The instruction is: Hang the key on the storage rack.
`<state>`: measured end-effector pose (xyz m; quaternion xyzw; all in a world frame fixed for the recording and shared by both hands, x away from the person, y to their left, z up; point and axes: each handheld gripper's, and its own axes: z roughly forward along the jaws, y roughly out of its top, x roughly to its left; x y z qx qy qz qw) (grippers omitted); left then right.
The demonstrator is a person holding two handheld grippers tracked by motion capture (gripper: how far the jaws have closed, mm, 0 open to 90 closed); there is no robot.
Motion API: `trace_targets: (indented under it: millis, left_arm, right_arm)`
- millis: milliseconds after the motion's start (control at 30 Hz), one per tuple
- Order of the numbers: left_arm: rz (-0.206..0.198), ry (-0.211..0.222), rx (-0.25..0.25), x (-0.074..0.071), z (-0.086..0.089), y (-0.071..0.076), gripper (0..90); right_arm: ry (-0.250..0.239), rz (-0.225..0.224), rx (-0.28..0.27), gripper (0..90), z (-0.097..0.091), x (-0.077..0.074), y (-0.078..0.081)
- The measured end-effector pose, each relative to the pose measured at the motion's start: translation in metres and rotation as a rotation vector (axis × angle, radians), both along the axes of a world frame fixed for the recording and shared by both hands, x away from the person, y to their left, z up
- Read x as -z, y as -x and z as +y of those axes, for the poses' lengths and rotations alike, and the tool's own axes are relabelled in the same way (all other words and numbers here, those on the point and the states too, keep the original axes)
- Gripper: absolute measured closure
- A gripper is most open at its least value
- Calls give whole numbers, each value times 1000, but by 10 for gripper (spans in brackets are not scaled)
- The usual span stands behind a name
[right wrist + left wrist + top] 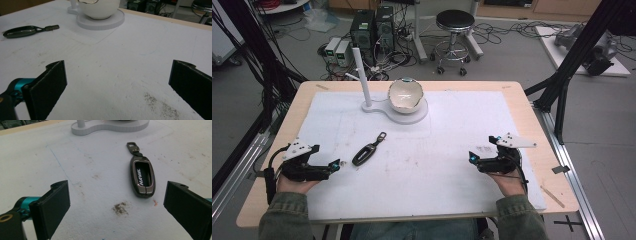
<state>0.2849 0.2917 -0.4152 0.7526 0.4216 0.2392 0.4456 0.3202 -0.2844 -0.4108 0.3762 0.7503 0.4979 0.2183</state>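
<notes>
The left gripper rests low on the white mat, jaws spread wide and holding nothing. The key fob lies flat on the mat just beyond its tips, well short of the bowl on its white stand. The right gripper sits far across from the fob, jaws likewise spread and bare.

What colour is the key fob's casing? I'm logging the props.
Dark glossy grey with a black centre and white lettering, on the key fob; clearest in the left gripper view.
</notes>
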Motion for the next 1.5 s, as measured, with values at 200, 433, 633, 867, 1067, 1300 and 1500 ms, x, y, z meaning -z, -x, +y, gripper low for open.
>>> trace_targets:
  millis: [200, 433, 633, 867, 1067, 1300, 1500]
  left_arm:
    - [-1, 5, -2, 0, 1, 0, 73]
    - [4, 3, -4, 1, 2, -1, 73]
    - [6, -1, -5, 1, 1, -1, 73]
    - [22, -9, -2, 3, 0, -4, 73]
    - [21, -18, 5, 0, -4, -6, 73]
    - [23, -33, 1, -7, -5, -10, 73]
    - [57, -61, 23, -13, -14, -19, 73]
  right_arm:
    - [-2, 18, -3, 6, 1, 1, -1]
    - [11, 24, -12, 6, 2, 2, 0]
    - [23, 24, -10, 6, 3, 2, 0]
    - [30, 38, 1, 6, 2, 3, 1]
    - [32, 43, 16, 6, 0, 7, 3]
    - [14, 25, 35, 6, -3, 4, 4]
    - [16, 25, 36, 6, -1, 4, 3]
